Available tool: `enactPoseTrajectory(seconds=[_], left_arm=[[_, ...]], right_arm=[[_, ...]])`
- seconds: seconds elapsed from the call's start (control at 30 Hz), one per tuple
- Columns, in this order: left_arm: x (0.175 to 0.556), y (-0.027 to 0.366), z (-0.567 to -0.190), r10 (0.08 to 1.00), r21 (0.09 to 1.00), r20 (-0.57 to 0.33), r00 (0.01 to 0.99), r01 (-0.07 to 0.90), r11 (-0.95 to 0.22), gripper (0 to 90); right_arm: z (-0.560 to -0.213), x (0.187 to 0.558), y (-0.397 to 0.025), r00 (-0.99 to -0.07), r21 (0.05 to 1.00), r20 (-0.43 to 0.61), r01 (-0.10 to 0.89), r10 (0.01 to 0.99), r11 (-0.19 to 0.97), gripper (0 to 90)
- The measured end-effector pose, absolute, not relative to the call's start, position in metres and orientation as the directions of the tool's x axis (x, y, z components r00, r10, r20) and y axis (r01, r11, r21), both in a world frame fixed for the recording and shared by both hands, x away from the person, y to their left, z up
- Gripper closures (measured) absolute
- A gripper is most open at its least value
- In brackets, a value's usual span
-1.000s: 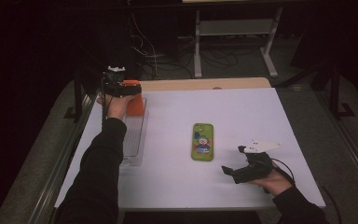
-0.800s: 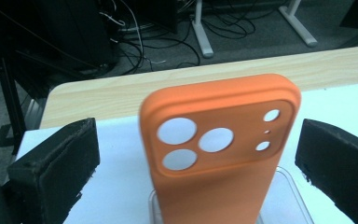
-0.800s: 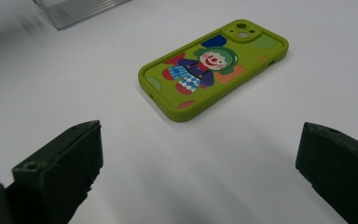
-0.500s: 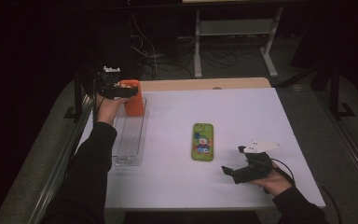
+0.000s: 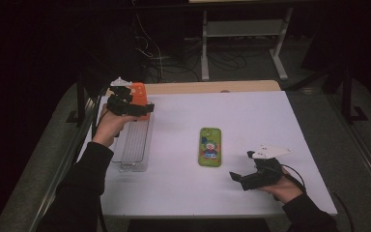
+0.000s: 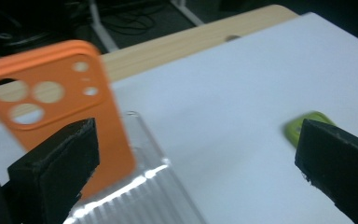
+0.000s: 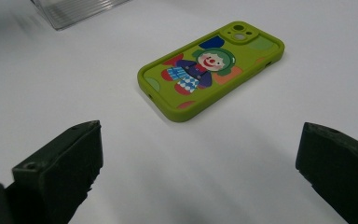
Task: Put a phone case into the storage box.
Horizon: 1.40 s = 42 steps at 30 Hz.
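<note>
Your left gripper (image 6: pixel 191 172) has its jaws spread wide, gripping nothing; the orange phone case (image 6: pixel 58 107) stands just past the left jaw, in the clear ribbed tray (image 6: pixel 140 196). Your right gripper (image 7: pixel 196 172) is equally wide and empty, the green phone case (image 7: pixel 210 70) lying ahead between its jaws on the white table (image 5: pixel 251 116).
</note>
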State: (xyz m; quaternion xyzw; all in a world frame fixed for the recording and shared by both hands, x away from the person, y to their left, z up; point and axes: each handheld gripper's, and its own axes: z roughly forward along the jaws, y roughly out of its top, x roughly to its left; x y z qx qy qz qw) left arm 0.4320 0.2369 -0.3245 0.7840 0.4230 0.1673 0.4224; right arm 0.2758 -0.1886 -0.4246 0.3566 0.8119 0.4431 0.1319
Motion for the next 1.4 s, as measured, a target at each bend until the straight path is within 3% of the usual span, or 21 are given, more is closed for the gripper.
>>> enactPoseTrajectory(seconds=[0.57, 1.4], left_arm=[[0.371, 0.196, -0.336, 0.653, 0.828, -0.112, 0.749, 0.433, -0.355, 0.0], [0.313, 0.165, -0.4, 0.529, 0.776, -0.11, 0.841, 0.406, -0.483, 0.0]], right_arm=[[-0.425, 0.275, -0.193, -0.703, 0.811, 0.099, 0.467, 0.704, 0.352, 0.0], [-0.418, 0.28, -0.189, -0.672, 0.805, 0.112, 0.493, 0.732, 0.329, 0.0]])
